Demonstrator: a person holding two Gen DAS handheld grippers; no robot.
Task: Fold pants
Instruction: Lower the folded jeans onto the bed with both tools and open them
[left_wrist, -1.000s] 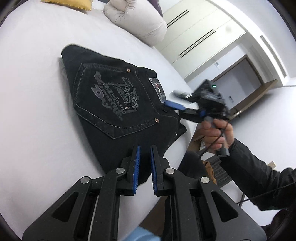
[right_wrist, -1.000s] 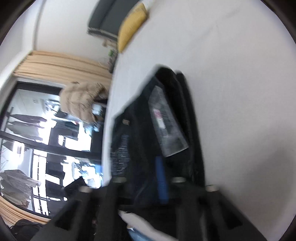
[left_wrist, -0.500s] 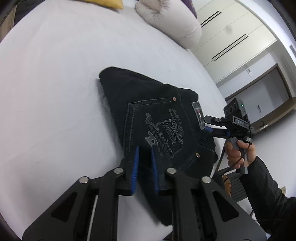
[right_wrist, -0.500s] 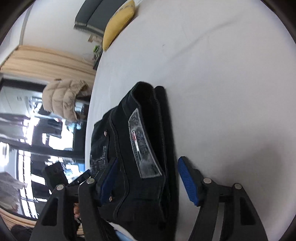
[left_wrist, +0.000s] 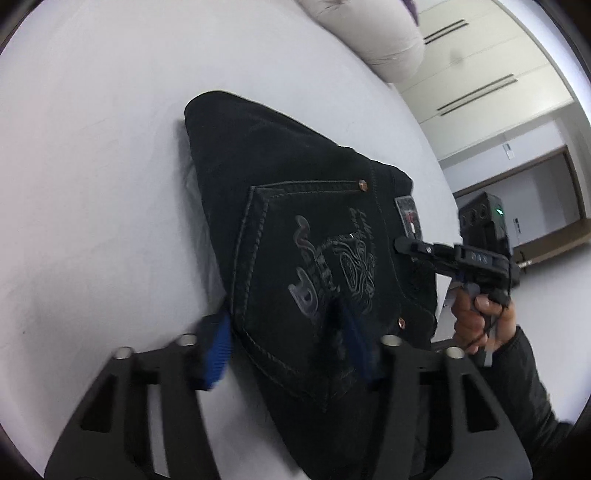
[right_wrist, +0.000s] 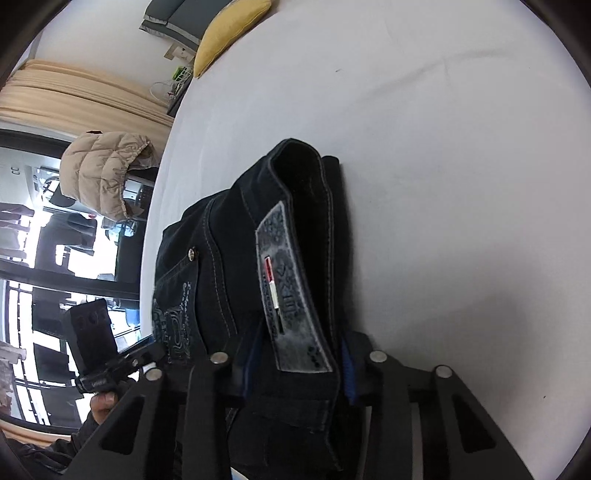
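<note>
Black folded pants (left_wrist: 303, 229) with an embroidered back pocket lie on the white bed sheet (left_wrist: 92, 184). My left gripper (left_wrist: 291, 336) is open, its blue pads straddling the near edge of the folded stack. My right gripper (right_wrist: 297, 369) has its jaws closed against the waistband end (right_wrist: 295, 280) with the grey label, gripping the stack. The right gripper also shows in the left wrist view (left_wrist: 417, 247) at the waistband.
A beige pillow (left_wrist: 373, 33) lies at the far side of the bed. A yellow cushion (right_wrist: 225, 33) sits at the bed's far corner. A tan puffer jacket (right_wrist: 107, 173) hangs beside the bed. White wardrobes (left_wrist: 480, 74) stand beyond.
My left gripper opened and moved onto the near edge of the pants. My right gripper moved forward over the waistband and closed on it.
</note>
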